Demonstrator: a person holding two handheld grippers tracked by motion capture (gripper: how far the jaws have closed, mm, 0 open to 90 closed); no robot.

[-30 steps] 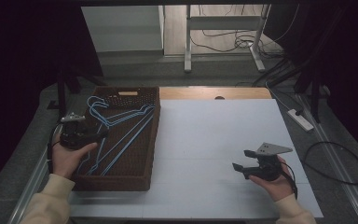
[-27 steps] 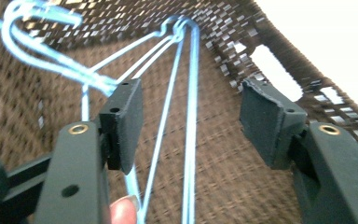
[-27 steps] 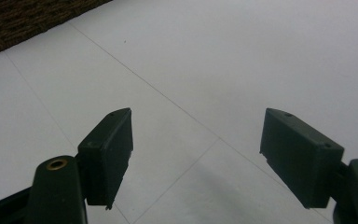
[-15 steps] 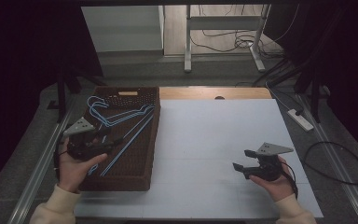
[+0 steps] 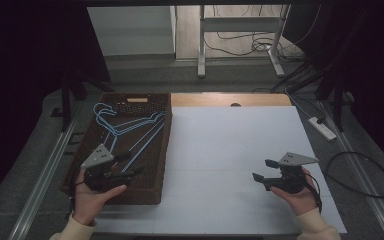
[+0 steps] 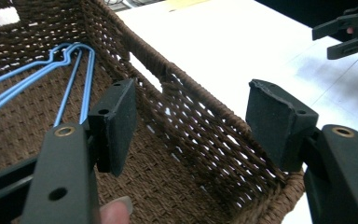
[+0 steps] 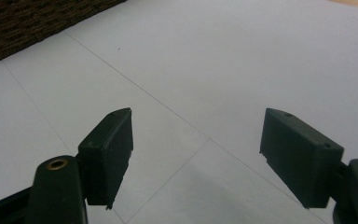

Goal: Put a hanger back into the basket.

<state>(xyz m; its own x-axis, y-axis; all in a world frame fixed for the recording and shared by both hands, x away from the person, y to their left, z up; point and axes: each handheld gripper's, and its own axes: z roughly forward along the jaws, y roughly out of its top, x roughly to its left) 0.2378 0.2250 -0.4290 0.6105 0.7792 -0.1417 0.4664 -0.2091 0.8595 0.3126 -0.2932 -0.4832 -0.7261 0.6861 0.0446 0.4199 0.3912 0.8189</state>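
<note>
A brown wicker basket [image 5: 165, 145] sits on the left part of the white table [image 5: 230, 140] and holds several blue wire hangers [image 5: 130, 128]. My left gripper [image 5: 130, 165] hovers open over the basket's near end, pointing right. In the left gripper view the left gripper [image 6: 191, 107] has one jaw inside the basket [image 6: 186, 86] and the other over its side wall, with nothing held; the hangers [image 6: 70, 70] lie beyond it. My right gripper [image 5: 261, 170] is open above the bare table at the near right, pointing left. The right gripper [image 7: 198, 135] is empty.
The basket's corner [image 7: 23, 23] lies far left of the right gripper. A wooden strip [image 5: 230, 100] runs along the table's far edge. On the floor at the right are a power strip [image 5: 322, 127] and cables [image 5: 360, 172]. A desk frame [image 5: 240, 35] stands behind the table.
My left gripper has moved from the basket's left edge rightward and nearer, over the basket's near end, and turned to point right. The right gripper has stayed put.
</note>
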